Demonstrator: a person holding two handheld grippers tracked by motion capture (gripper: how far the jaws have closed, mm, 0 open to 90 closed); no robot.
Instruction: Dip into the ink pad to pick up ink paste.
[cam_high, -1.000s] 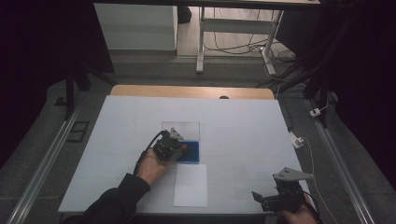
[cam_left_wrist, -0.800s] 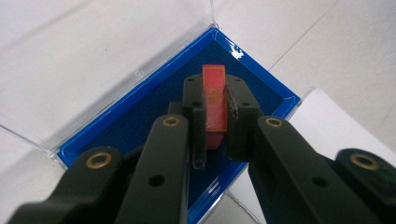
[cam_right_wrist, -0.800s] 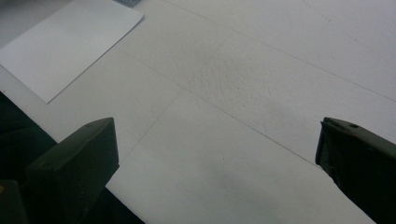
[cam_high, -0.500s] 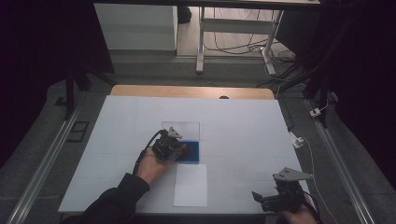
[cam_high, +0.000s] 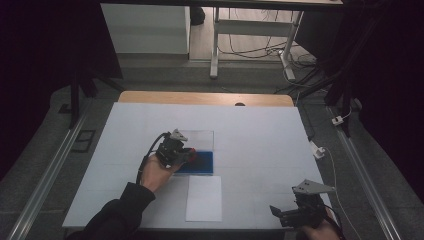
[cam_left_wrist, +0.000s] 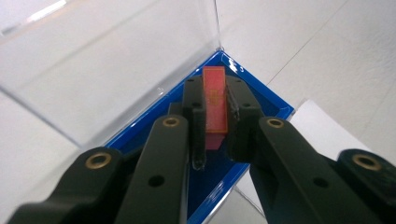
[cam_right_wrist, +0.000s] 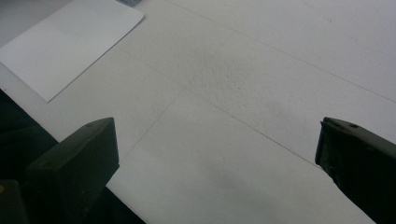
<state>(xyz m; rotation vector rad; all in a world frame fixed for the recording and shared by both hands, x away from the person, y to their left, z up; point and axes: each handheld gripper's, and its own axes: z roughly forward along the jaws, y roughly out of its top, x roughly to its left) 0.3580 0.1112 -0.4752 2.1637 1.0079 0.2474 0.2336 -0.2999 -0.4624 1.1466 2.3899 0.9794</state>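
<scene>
Left gripper (cam_left_wrist: 217, 123): at the centre of the left gripper view, jaws closed on a small red card (cam_left_wrist: 215, 101) held upright between them; in the high view it sits just left of the frame's middle (cam_high: 186, 153).
Red card: above a blue tray (cam_left_wrist: 271, 103), near the tray's far corner.
Blue tray: at the middle of the high view (cam_high: 202, 162), at the foot of a clear box (cam_high: 200, 138) whose see-through walls fill the upper left of the left gripper view (cam_left_wrist: 116, 65).
Right gripper (cam_right_wrist: 217, 154): jaws wide apart, holding nothing, over the bare white tabletop (cam_right_wrist: 261, 84); lower right of the high view (cam_high: 285, 216).
Paper sheet (cam_high: 204, 198): flat on the tabletop, just below the tray in the high view.
</scene>
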